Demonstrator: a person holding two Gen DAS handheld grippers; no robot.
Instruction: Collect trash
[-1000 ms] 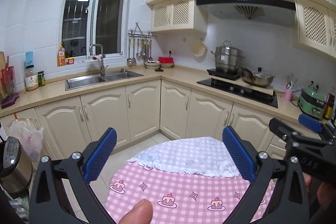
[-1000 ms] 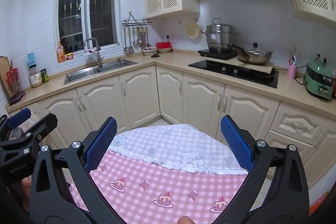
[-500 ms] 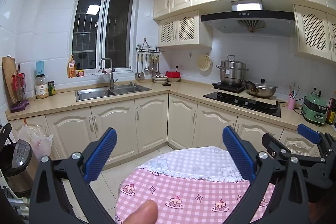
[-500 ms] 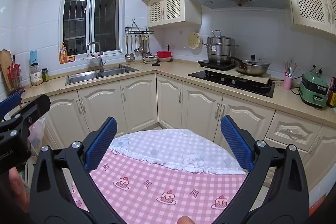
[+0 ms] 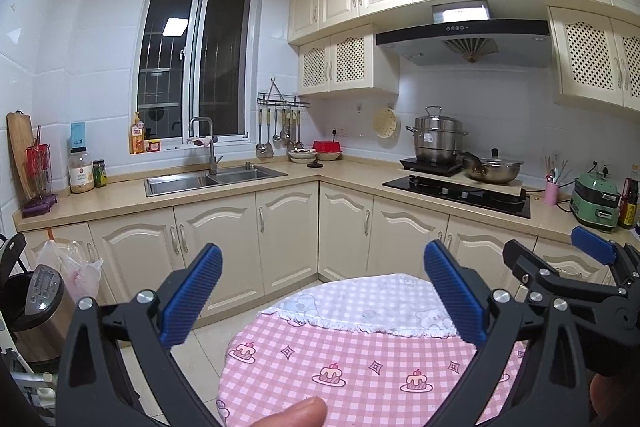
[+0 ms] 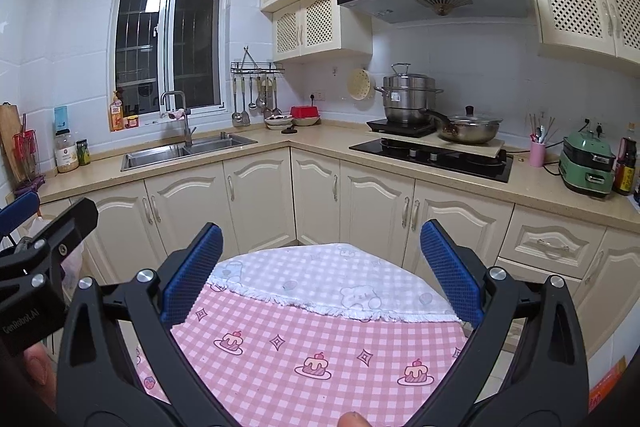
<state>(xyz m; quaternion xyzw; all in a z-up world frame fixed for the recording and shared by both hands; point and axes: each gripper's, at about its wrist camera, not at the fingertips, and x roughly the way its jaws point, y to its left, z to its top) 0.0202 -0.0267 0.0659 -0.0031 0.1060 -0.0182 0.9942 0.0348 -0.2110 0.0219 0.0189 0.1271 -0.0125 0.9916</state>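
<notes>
At the far left of the frame a plastic bag hangs off a cabinet, contents unclear. The left gripper and right gripper gape wide and empty above the checked tabletop, its near edge cut off; no trash shows on it.

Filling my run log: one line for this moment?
left gripper: open, empty | right gripper: open, empty | above table | no trash visible
</notes>
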